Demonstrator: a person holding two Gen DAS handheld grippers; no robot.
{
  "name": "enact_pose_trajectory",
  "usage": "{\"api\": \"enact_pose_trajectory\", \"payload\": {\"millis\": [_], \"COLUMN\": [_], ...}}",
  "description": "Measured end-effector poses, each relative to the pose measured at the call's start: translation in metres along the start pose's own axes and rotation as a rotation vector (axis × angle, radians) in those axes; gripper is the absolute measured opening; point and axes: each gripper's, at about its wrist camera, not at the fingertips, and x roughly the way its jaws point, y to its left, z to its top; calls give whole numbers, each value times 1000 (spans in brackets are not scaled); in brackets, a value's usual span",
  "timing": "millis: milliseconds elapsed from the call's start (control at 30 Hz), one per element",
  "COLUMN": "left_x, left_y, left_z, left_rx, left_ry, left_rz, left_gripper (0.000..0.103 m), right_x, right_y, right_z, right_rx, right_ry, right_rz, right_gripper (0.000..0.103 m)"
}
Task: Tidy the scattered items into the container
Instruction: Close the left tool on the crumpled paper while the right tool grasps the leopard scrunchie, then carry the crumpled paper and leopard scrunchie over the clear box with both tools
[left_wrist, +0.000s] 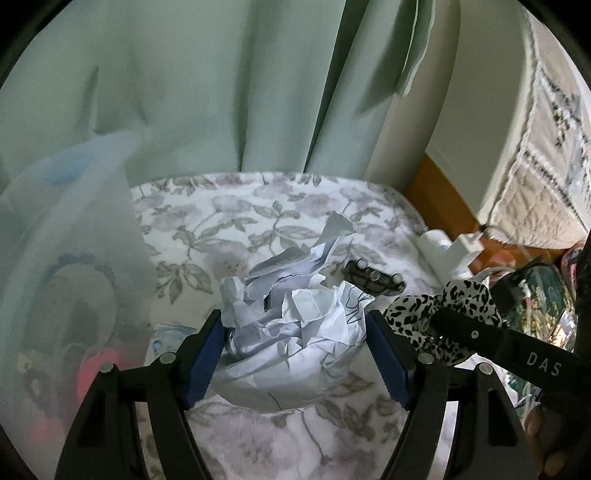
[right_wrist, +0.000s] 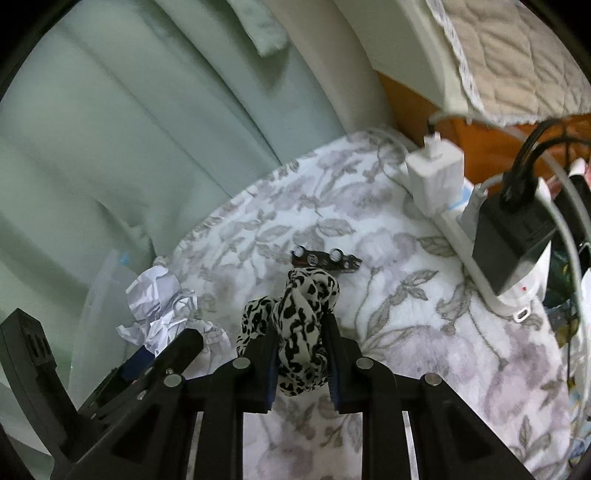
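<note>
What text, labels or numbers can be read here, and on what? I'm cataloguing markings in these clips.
"DAS": white letters on the black body of the right gripper, seen in the left wrist view; the word may run on out of frame.
Small circuit board: pale markings, too small to read.
Crumpled paper in the left gripper: faint pen lines, nothing legible.
White power strip: blue patch, unreadable.

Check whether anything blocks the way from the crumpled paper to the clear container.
Nothing visible does. The crumpled paper sits between the left hand-held gripper's pads, and the clear container stands directly beside it on the left, with only floral cloth between.
</note>
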Motion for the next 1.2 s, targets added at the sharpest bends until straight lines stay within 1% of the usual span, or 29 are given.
{"api": "enact_pose_trajectory", "payload": {"millis": [333, 567, 733, 967, 1200], "left_x": [-77, -121, -147, -171, -192], "left_y": [9, 22, 30, 52, 72], "left_z": [5, 6, 1, -3, -10], "left_rx": [-50, -82, -89, -137, -176], "left_ry": [-110, -170, -215, -247, -284], "left_rz": [-35, -57, -62, -61, -40], "left_gripper": [77, 77, 77, 77, 77], "right_x": [-60, -93, -107, -117, -118], "right_y": [42, 76, 96, 124, 150], "right_z": [-6, -14, -21, -29, -34], "right_rx": [-71, -137, -170, -221, -275], "right_ry": [-99, -148, -168, -182, -181], "right_rz": [33, 68, 92, 126, 150], "right_gripper": [23, 23, 23, 23, 23]}}
